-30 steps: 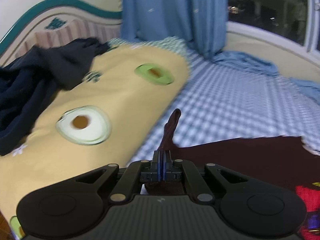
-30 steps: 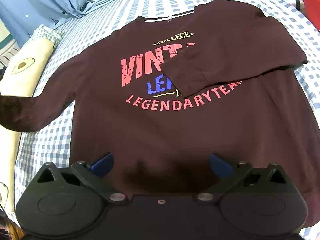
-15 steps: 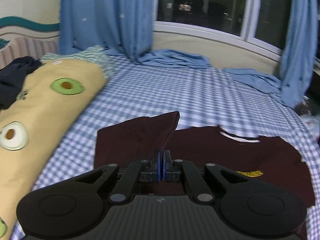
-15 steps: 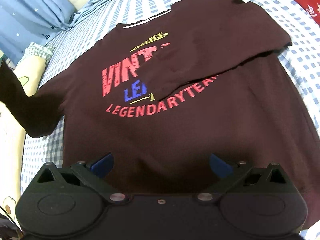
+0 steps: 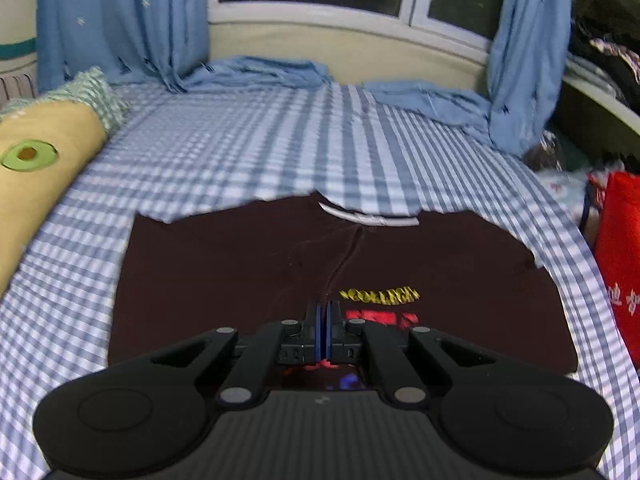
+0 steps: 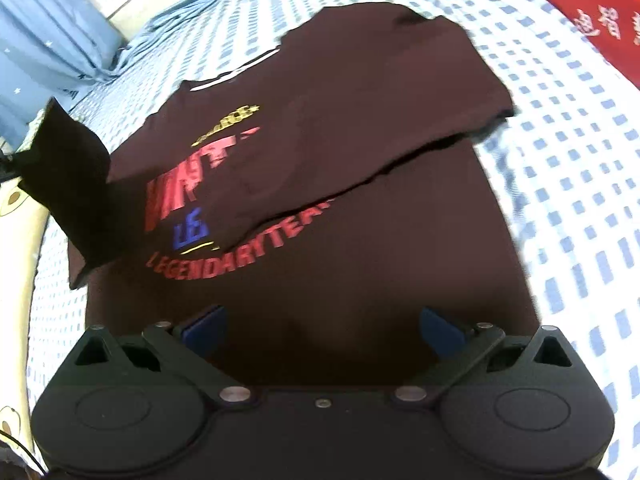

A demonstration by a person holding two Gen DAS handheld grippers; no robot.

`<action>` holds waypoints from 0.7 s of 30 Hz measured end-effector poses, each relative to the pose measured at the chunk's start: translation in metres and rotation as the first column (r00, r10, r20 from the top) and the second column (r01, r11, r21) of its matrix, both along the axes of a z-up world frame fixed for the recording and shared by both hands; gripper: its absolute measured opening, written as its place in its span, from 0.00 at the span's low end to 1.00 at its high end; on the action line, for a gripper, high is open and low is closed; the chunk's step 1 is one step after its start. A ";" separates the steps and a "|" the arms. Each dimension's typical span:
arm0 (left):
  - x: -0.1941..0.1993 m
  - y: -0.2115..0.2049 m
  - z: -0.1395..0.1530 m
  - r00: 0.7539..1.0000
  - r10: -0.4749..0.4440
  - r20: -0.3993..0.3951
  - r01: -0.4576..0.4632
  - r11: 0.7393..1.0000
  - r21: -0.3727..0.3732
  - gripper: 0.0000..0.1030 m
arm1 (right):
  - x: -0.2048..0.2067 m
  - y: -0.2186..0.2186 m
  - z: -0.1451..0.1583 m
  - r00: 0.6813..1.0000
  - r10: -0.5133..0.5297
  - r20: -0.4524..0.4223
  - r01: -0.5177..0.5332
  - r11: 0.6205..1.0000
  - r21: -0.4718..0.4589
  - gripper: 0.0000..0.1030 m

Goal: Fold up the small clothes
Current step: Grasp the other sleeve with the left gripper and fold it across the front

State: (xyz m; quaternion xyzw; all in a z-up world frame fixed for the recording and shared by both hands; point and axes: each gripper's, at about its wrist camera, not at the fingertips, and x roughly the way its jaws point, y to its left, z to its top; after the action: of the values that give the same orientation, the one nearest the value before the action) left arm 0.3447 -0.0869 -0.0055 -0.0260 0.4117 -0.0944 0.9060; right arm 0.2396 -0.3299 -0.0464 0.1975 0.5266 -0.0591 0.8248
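The dark maroon printed sweatshirt (image 6: 360, 240) lies flat on the blue checked bedsheet (image 6: 560, 160), collar pointing away. The left gripper (image 5: 323, 312) is clamped on its left sleeve (image 6: 76, 184); the right gripper (image 6: 322, 326) gapes wide, empty.

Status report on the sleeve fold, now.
Left tool shut on lifted sleeve of dark maroon printed sweatshirt. Right tool open, empty, over hem. Other sleeve already folded across chest. Nothing blocking.

The left gripper (image 5: 322, 316) sits low in the frame's centre, jaws pressed together on a thin fold of the maroon sweatshirt (image 5: 224, 272). The sweatshirt lies flat on the checked bed (image 5: 240, 144). A yellow pillow (image 5: 36, 168) is at left, blue curtains (image 5: 120, 20) at upper left.
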 end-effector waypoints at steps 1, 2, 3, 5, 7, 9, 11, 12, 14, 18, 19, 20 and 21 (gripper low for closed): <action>0.001 -0.006 -0.006 1.000 -0.004 -0.017 0.004 1.000 0.000 0.00 | 0.000 -0.006 -0.001 1.000 -0.007 -0.003 0.007 1.000 -0.003 0.99; 0.002 -0.011 -0.012 0.999 -0.010 -0.032 0.010 1.000 0.002 0.00 | -0.001 -0.010 -0.001 1.000 -0.013 -0.005 0.013 1.000 -0.007 0.99; 0.004 -0.014 -0.019 0.999 -0.016 -0.044 0.017 1.000 0.006 0.00 | -0.002 -0.015 -0.001 1.000 -0.020 -0.006 0.020 1.000 -0.011 0.99; 0.006 -0.023 -0.032 0.997 -0.033 -0.075 0.033 0.999 0.005 0.00 | -0.004 -0.022 -0.001 0.999 -0.035 -0.008 0.035 0.999 -0.017 0.99; 0.006 -0.028 -0.041 0.993 -0.046 -0.106 0.048 0.999 0.011 0.00 | -0.006 -0.027 -0.001 0.999 -0.051 -0.009 0.051 0.999 -0.020 0.99; 0.005 -0.034 -0.048 0.990 -0.062 -0.124 0.065 0.998 0.026 0.00 | -0.009 -0.032 -0.001 0.998 -0.064 -0.010 0.063 0.998 -0.022 0.99; 0.003 -0.038 -0.054 0.988 -0.081 -0.134 0.086 0.996 0.030 0.00 | -0.013 -0.034 -0.003 0.997 -0.074 -0.014 0.073 0.997 -0.023 0.99; 0.002 -0.039 -0.056 0.986 -0.093 -0.140 0.099 0.995 0.033 0.00 | -0.014 -0.034 -0.004 0.997 -0.078 -0.019 0.077 0.997 -0.022 0.99; 0.002 -0.041 -0.060 0.980 -0.117 -0.158 0.122 0.992 0.026 0.01 | -0.016 -0.033 -0.006 0.996 -0.082 -0.029 0.081 0.996 -0.020 0.99; 0.001 -0.035 -0.065 0.957 -0.164 -0.239 0.161 0.986 -0.034 0.05 | -0.015 -0.026 -0.010 0.996 -0.079 -0.040 0.079 0.997 -0.015 0.99; -0.003 -0.033 -0.062 0.957 -0.172 -0.234 0.167 0.985 -0.040 0.13 | -0.014 -0.024 -0.011 0.996 -0.076 -0.040 0.076 0.997 -0.014 0.99; -0.007 -0.030 -0.058 0.957 -0.183 -0.227 0.178 0.983 -0.040 0.34 | -0.012 -0.021 -0.011 0.997 -0.071 -0.038 0.071 0.997 -0.012 0.99; -0.011 -0.027 -0.053 0.959 -0.185 -0.216 0.183 0.983 -0.032 0.54 | -0.010 -0.018 -0.012 0.997 -0.066 -0.036 0.066 0.998 -0.009 0.99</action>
State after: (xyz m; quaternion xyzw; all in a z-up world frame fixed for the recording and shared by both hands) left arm 0.3334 -0.1141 -0.0587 -0.0033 0.5089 -0.1773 0.8424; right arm 0.2300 -0.3480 -0.0584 0.2104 0.5343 -0.0920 0.8135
